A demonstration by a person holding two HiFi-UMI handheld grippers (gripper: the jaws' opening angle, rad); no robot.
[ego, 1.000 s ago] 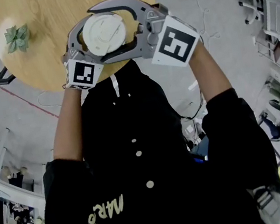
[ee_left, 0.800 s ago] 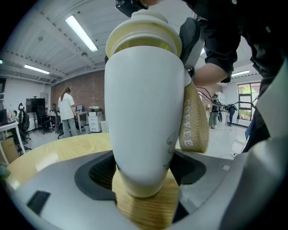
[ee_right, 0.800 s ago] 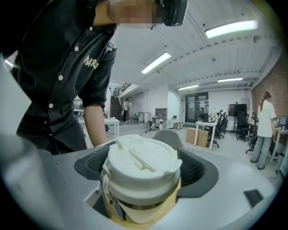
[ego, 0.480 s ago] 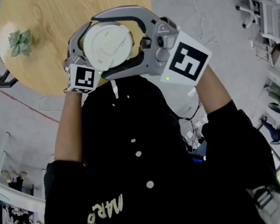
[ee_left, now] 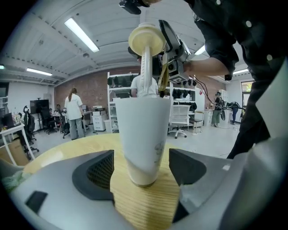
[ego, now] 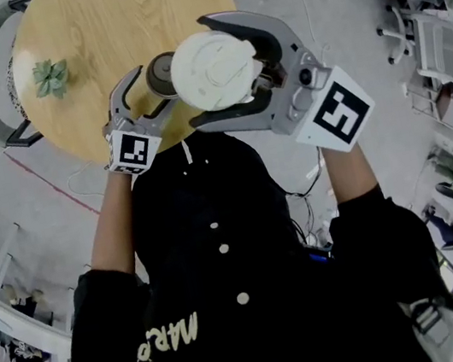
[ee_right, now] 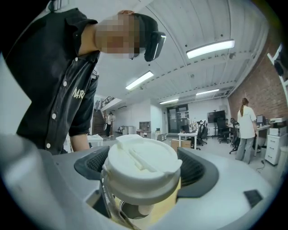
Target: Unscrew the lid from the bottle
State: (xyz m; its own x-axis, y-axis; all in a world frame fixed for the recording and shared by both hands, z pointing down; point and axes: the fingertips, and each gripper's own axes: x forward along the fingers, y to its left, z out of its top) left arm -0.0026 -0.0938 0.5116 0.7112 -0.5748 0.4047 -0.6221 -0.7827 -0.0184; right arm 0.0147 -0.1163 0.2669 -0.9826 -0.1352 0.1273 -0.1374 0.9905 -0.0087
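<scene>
Only from the head view: lid (ego: 215,69) already off, clenched crosswise in the right tongs (ego: 202,74), up beside the bottle (ego: 161,74) rather than over it. Also there, the bottle's dark open mouth ringed in metal, near the edge of a round wooden worktop (ego: 112,27), well apart from a small green plant (ego: 51,77). Left tongs (ego: 154,90) low around the bottle, marker cube towards the body.

Only from the left gripper view: bottle (ee_left: 143,130) upright on the pale grained worktop (ee_left: 144,206), bracketed by the released left tongs (ee_left: 141,168), with a sliver of wood showing on either side, narrower on the right. Smooth matte white wall, tapering a little to a rounded foot with a thin metal band; a faint printed mark low on one side. High above, the cream lid (ee_left: 146,38) with a white tube (ee_left: 145,72) hanging from its underside towards the mouth; cannot tell whether the end sits inside. Beside the tube, a thin yellowish strip.

Only from the right gripper view: the lid (ee_right: 143,161) close up, squeezed at its sides by the ribbed dark pads (ee_right: 198,173) of the right tongs (ee_right: 144,170). Round, stepped, white plastic, with a raised bar across the flat top and a clear loop on the left edge. Beneath it, a glimpse of dark rounded metal against wood.
</scene>
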